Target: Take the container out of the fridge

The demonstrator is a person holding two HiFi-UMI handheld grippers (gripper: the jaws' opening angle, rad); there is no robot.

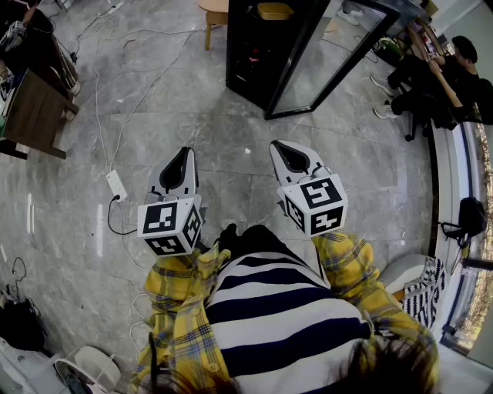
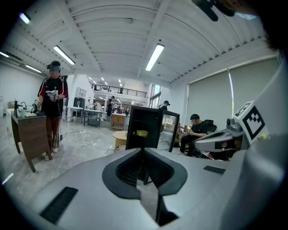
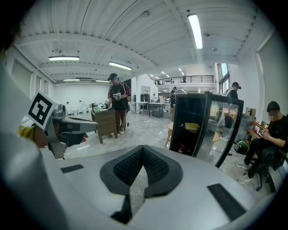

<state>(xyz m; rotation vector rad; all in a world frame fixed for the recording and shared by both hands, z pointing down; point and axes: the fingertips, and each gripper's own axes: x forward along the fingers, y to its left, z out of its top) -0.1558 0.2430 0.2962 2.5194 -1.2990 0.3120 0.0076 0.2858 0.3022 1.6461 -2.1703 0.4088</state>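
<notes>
The black fridge [image 1: 262, 54] stands on the far side of the floor with its glass door [image 1: 331, 54] swung open to the right. A yellow container [image 1: 275, 11] sits on an upper shelf inside; it also shows in the left gripper view [image 2: 142, 133] and in the right gripper view [image 3: 192, 127]. My left gripper [image 1: 186, 152] and right gripper [image 1: 277, 145] hang side by side in front of me, well short of the fridge. Both point toward it. Each has its jaws closed tip to tip, left [image 2: 143, 151] and right [image 3: 143, 148], with nothing between them.
A wooden table [image 1: 35, 111] stands at the left, a round wooden stool [image 1: 216, 8] beside the fridge. A white power strip [image 1: 116, 185] and cables lie on the marble floor. One person sits at the right [image 1: 454, 73]; another stands by the table [image 2: 53, 112].
</notes>
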